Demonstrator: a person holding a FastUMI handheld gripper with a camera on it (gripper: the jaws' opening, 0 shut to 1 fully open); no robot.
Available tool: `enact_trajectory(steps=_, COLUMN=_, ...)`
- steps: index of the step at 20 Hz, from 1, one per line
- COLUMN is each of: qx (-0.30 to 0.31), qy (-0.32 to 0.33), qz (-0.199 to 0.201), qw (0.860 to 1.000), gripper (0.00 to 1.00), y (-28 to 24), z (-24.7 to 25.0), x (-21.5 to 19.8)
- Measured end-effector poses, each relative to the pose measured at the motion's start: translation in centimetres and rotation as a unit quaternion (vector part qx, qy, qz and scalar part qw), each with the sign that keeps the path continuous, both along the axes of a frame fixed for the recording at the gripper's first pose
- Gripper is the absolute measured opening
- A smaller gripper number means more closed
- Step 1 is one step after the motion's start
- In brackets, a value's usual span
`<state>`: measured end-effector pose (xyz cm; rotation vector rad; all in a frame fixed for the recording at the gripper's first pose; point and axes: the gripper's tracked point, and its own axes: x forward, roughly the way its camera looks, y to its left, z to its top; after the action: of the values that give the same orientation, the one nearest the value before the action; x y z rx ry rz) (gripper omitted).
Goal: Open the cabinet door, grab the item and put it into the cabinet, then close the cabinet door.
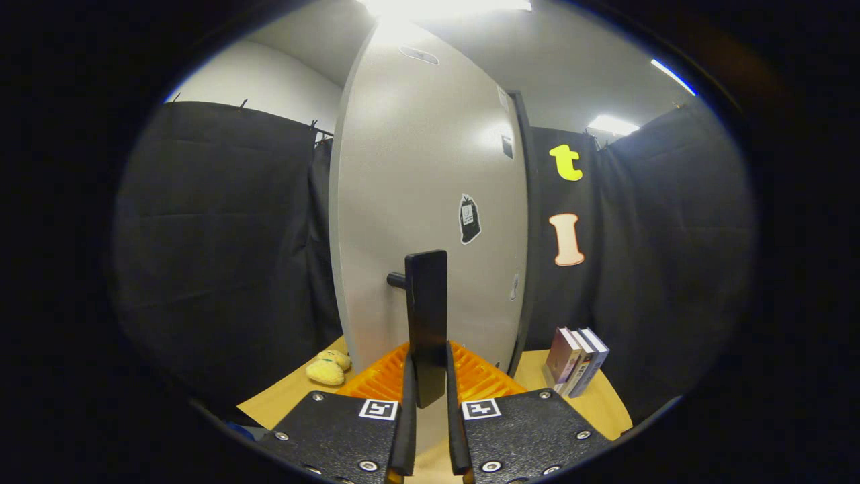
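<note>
The tall pale cabinet door [430, 202] stands right in front of me, upright on the wooden table [282, 400]. Its black vertical handle [426, 302] sticks out on a short peg. My gripper [428, 366] is shut on the handle's lower end, one finger pressed on each side. A small yellow plush toy [327, 368] lies on the table to the left of the door's foot, beyond my left finger. I cannot tell whether the door is ajar.
Three upright books [576, 359] stand on the table to the right of the cabinet. Black cloth walls close in the booth on both sides. The table's front edge runs just beside my fingers.
</note>
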<state>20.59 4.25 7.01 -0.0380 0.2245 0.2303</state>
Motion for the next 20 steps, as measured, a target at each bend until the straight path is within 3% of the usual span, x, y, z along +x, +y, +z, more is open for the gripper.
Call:
enact_trajectory(steps=11, qx=-0.036, qy=-0.02, qz=-0.112, qw=0.993, gripper=0.14, y=-6.5, z=0.1, x=0.2)
enact_trajectory(steps=15, qx=-0.02, qy=-0.017, qz=-0.154, qw=0.988, gripper=0.06, y=-7.7, z=0.0, x=0.3)
enact_trajectory(steps=18, qx=0.018, qy=-0.011, qz=-0.169, qw=0.985, gripper=0.06, y=-8.6, z=-0.1, x=0.0)
enact_trajectory(steps=20, qx=0.011, qy=-0.013, qz=-0.182, qw=0.983, gripper=0.06, y=-10.3, z=0.0, x=-0.6)
